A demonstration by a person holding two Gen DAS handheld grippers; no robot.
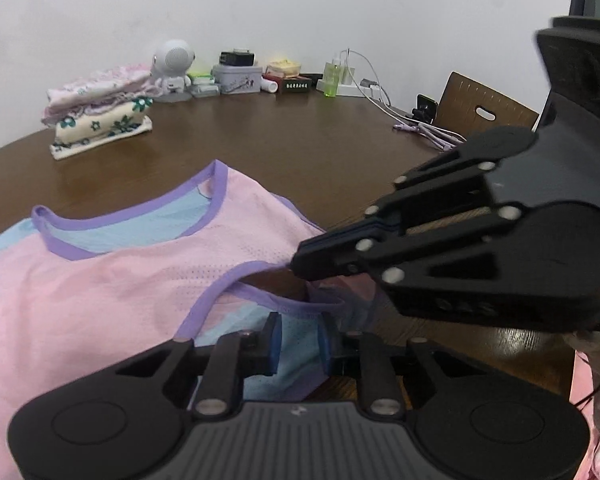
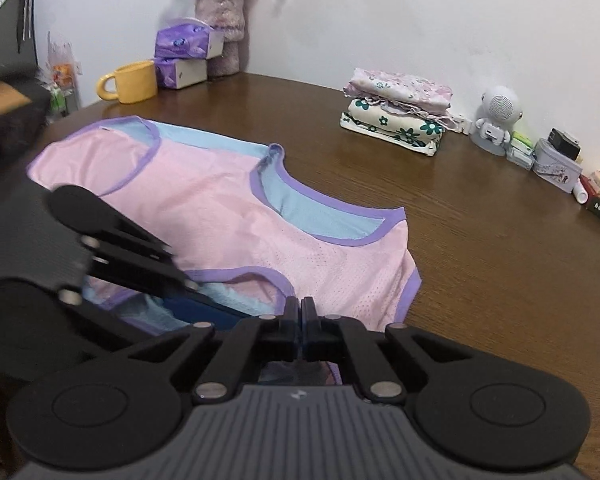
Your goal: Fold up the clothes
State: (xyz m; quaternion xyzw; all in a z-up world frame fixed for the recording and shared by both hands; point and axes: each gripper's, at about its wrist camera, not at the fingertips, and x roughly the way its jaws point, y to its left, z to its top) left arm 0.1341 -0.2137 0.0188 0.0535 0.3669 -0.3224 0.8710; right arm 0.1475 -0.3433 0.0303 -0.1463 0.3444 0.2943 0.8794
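Note:
A pink sleeveless top (image 1: 100,288) with purple trim and a light-blue inside lies spread on the brown table (image 1: 300,140); the right wrist view shows the top (image 2: 220,208) whole. At the bottom of the left wrist view my left gripper (image 1: 300,342) is open, its fingers on either side of the blue fabric below the armhole. My right gripper (image 1: 298,266) comes in from the right and is shut on the purple armhole edge. In its own view the right gripper (image 2: 302,312) has its jaws pressed together over the top's near edge, with the left gripper (image 2: 220,308) just to its left.
A stack of folded clothes (image 1: 100,116) (image 2: 400,116) sits at the back beside a white astronaut figure (image 1: 174,68). Tins, bottles and cables (image 1: 380,96) line the wall. A yellow mug (image 2: 130,82), tissue packs (image 2: 184,52) and a vase (image 2: 224,28) stand at the far left. A chair back (image 1: 484,108) stands at the right.

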